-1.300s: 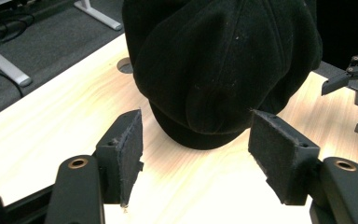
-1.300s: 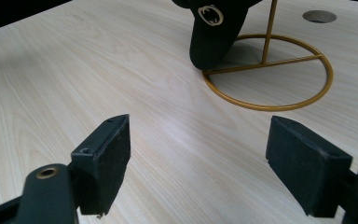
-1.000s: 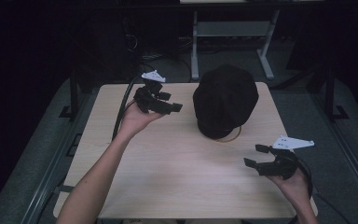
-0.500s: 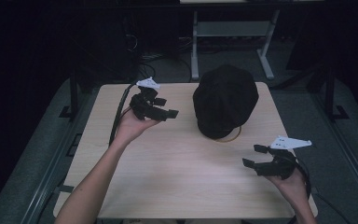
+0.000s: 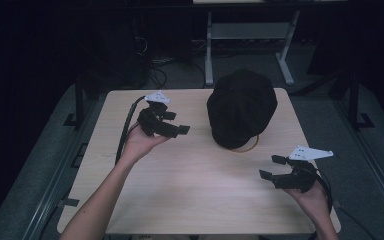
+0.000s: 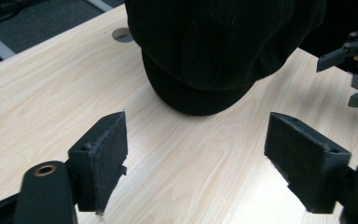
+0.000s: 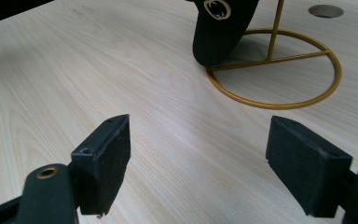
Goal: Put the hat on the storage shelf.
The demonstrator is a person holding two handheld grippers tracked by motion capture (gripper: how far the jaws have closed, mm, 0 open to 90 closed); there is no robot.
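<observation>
A cap (image 5: 241, 107) sits on a wire stand (image 7: 279, 70) at the far right part of the table (image 5: 195, 195). The left gripper (image 5: 172, 127) hangs above the table to the cap's left, near it. The right gripper (image 5: 272, 167) hangs nearer the front edge, right of the cap, well apart from it.

A light wooden table (image 5: 180, 200) stands on grey floor (image 5: 375, 130) in a dark room.

A black cap (image 5: 241, 107) sits on a gold wire stand (image 7: 279, 70) at the table's far right.
</observation>
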